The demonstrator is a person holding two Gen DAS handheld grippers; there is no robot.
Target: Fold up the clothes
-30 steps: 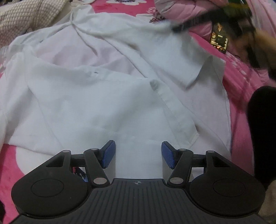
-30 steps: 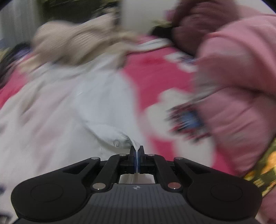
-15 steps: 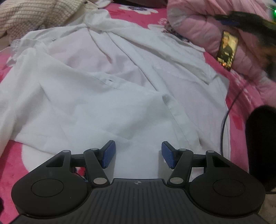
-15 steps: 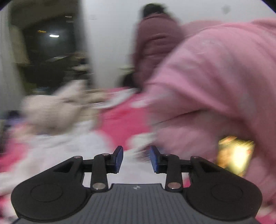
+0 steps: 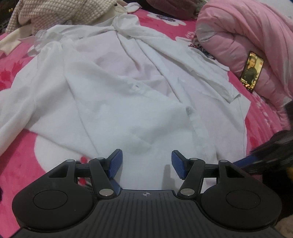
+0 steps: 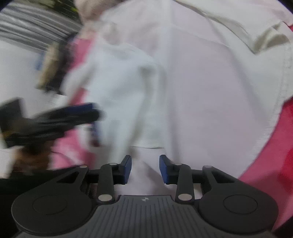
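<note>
A white button shirt point(image 5: 128, 87) lies spread on a pink flowered bedspread point(image 5: 16, 164), its right front panel and sleeve folded in over the body. My left gripper point(image 5: 145, 163) is open and empty, just above the shirt's near hem. My right gripper point(image 6: 145, 167) is open and empty, low over the shirt point(image 6: 183, 82) in its blurred view. The right gripper also shows as a dark blur at the right edge of the left wrist view point(image 5: 271, 146). The left gripper shows blurred at the left of the right wrist view point(image 6: 60, 117).
A rolled pink quilt point(image 5: 247, 36) lies at the right with a lit phone point(image 5: 252, 71) leaning on it. A beige knitted garment point(image 5: 55, 12) is heaped at the far left. A dark red garment point(image 5: 170, 7) lies at the back.
My right gripper let go of the shirt's edge, opened, and swung from the far side down to the near right. The left gripper's view tilted up a little; it stayed open.
</note>
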